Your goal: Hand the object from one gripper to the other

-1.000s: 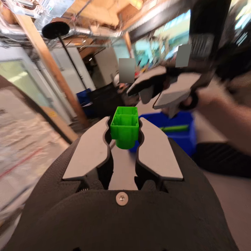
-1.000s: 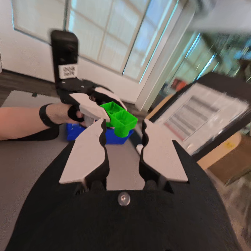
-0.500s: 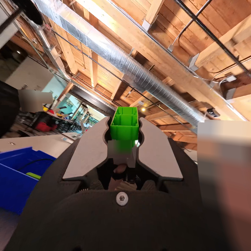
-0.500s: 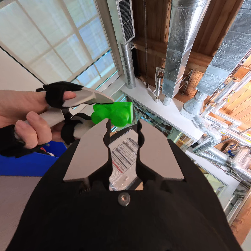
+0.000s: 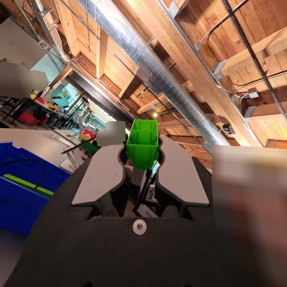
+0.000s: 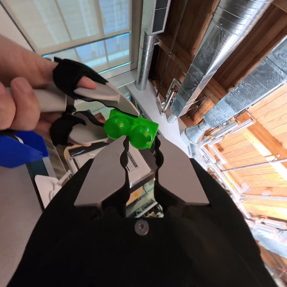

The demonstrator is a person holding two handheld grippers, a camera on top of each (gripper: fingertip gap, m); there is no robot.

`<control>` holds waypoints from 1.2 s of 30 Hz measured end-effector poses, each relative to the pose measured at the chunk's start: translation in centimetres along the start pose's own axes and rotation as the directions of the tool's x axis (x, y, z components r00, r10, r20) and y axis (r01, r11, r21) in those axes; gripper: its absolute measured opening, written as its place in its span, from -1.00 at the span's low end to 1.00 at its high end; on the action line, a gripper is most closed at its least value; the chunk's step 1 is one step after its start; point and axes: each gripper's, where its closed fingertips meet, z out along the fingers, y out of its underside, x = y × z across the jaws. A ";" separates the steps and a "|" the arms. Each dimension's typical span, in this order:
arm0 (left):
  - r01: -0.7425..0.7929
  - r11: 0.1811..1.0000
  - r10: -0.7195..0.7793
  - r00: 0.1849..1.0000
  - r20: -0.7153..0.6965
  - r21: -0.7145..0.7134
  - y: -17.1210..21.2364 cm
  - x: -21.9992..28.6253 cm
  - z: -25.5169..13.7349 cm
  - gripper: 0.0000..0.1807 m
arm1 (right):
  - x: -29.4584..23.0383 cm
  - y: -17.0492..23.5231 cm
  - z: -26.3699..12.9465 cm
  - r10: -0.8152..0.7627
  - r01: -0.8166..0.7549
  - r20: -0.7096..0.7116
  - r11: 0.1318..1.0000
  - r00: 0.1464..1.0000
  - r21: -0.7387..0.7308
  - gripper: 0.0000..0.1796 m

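A bright green two-stud brick [image 5: 142, 147] is clamped between the grey fingers of my left gripper [image 5: 142, 142], hollow underside facing the left wrist view and raised toward the ceiling. In the right wrist view the same brick [image 6: 132, 130] shows its two round studs, with the left gripper [image 6: 120, 124] and a gloved hand [image 6: 23, 99] coming in from the upper left. My right gripper [image 6: 140, 139] is open. Its fingertips sit on either side of the nearer stud, close to it. I cannot tell whether they touch it.
A blue bin [image 5: 23, 201] holding a long green piece [image 5: 28, 184] and a black cable is at the lower left, and its corner shows in the right wrist view [image 6: 20, 149]. Wooden beams and a silver duct [image 5: 155, 65] are overhead. A grey tabletop [image 6: 15, 209] lies below.
My right gripper has closed in on the brick, so the nearer stud now sits at the mouth of its open jaws. My left gripper still holds the brick.
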 end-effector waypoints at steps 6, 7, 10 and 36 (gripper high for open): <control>0.054 0.997 -0.048 0.994 0.093 -0.060 0.7 -1.0 -0.2 -0.61 | -1.5 0.9 -0.3 -0.359 0.361 0.064 0.933 0.931 -0.016 -0.57; 0.065 0.996 -0.059 0.992 0.109 -0.058 0.7 -1.3 -0.3 -0.61 | -1.5 1.2 -0.4 -0.402 0.404 0.056 0.915 0.914 -0.021 -0.60; 0.096 0.994 -0.088 0.987 0.134 -0.051 0.8 -1.9 -0.4 -0.60 | -1.6 1.5 -0.4 -0.447 0.448 0.040 0.893 0.894 -0.029 -0.66; -0.333 0.939 0.344 0.906 0.245 -0.087 -1.8 -1.5 -1.1 -0.49 | 6.2 20.2 -6.2 0.938 -0.931 -0.306 0.046 0.165 -0.361 -0.66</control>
